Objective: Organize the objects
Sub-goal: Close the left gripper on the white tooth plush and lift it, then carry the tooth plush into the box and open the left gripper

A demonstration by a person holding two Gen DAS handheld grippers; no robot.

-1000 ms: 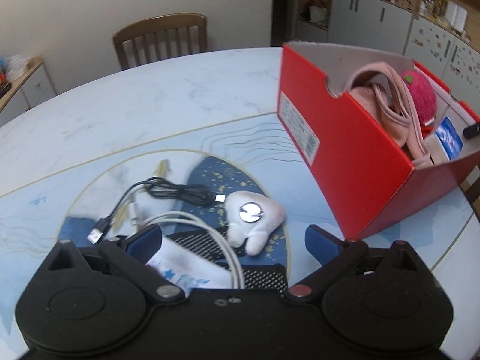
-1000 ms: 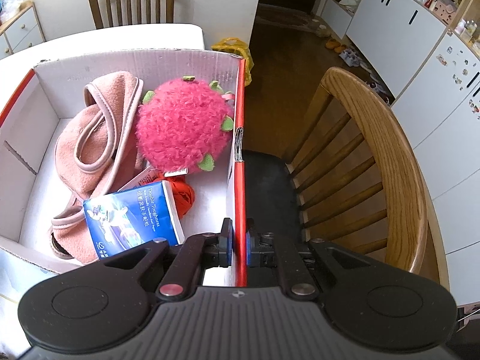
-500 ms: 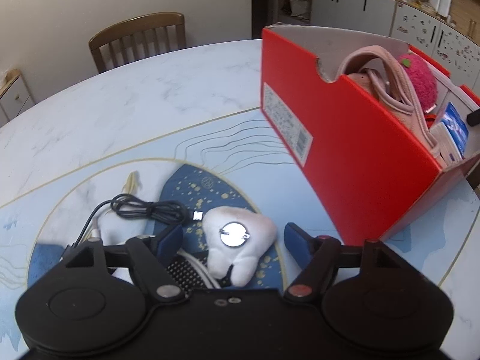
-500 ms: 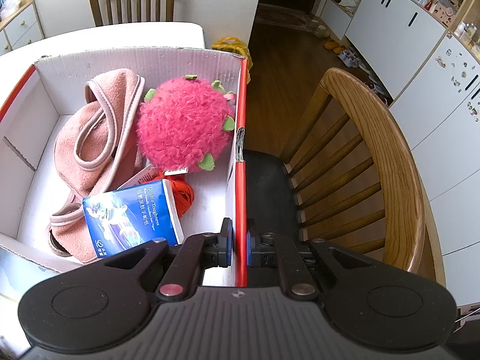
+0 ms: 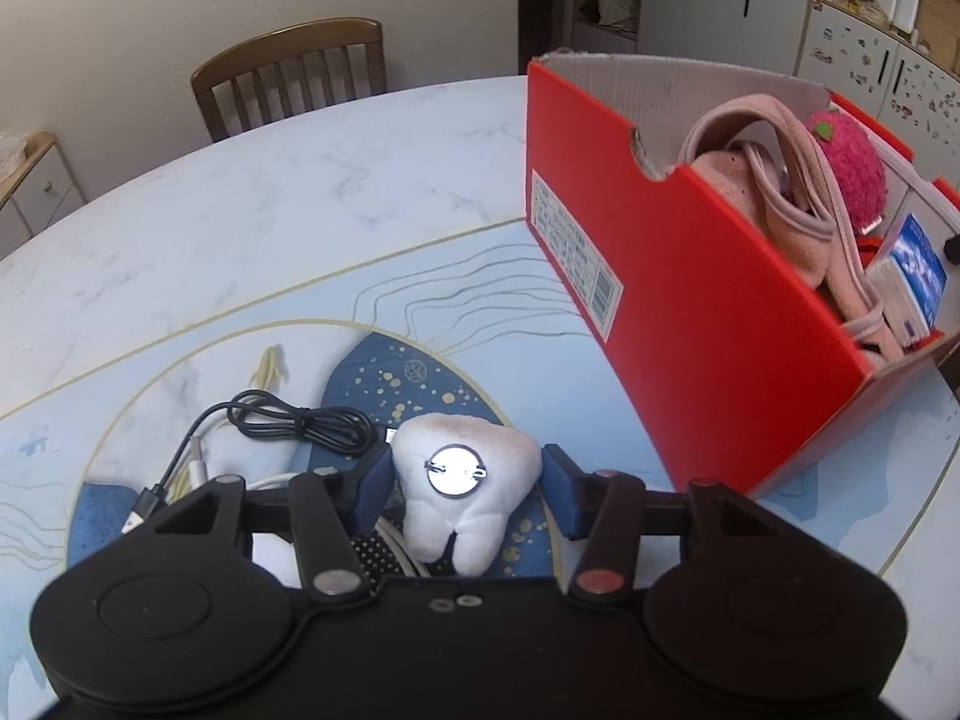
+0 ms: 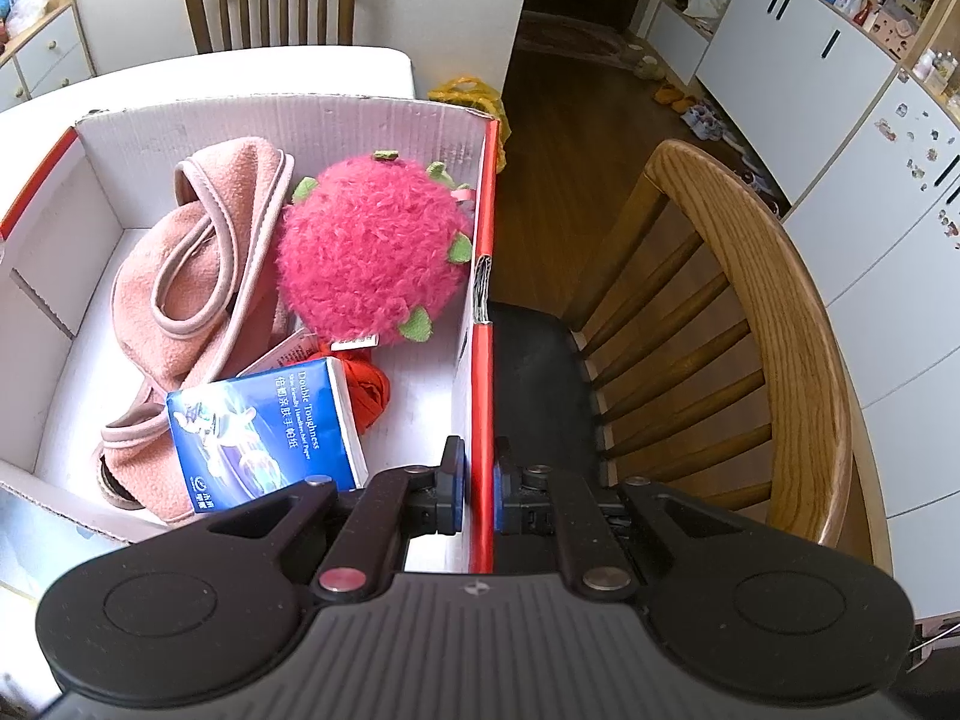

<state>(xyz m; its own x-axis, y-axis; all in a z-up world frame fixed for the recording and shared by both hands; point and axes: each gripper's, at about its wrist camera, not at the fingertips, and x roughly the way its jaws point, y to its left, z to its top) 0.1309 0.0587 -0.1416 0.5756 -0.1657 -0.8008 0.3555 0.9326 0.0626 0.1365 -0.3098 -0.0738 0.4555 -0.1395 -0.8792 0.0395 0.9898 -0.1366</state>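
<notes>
A white tooth-shaped plush (image 5: 465, 498) with a round metal disc lies on the table between the fingers of my left gripper (image 5: 465, 480), which is open around it, the pads close to its sides. A black cable (image 5: 288, 423) and a white cable lie just left of it. My right gripper (image 6: 478, 480) is shut on the right wall of the red cardboard box (image 6: 483, 360). The box (image 5: 690, 276) holds a pink cloth (image 6: 198, 276), a pink fuzzy plush ball (image 6: 372, 258) and a blue tissue pack (image 6: 264, 426).
The round marble table (image 5: 240, 210) carries a blue printed pattern. A wooden chair (image 5: 294, 75) stands at its far side. Another wooden chair (image 6: 750, 324) stands right of the box. White cabinets (image 6: 798, 54) line the back right.
My left gripper has moved right and forward over the cables until its fingers straddle the tooth plush, and its jaws have narrowed. The right gripper has stayed clamped on the box wall.
</notes>
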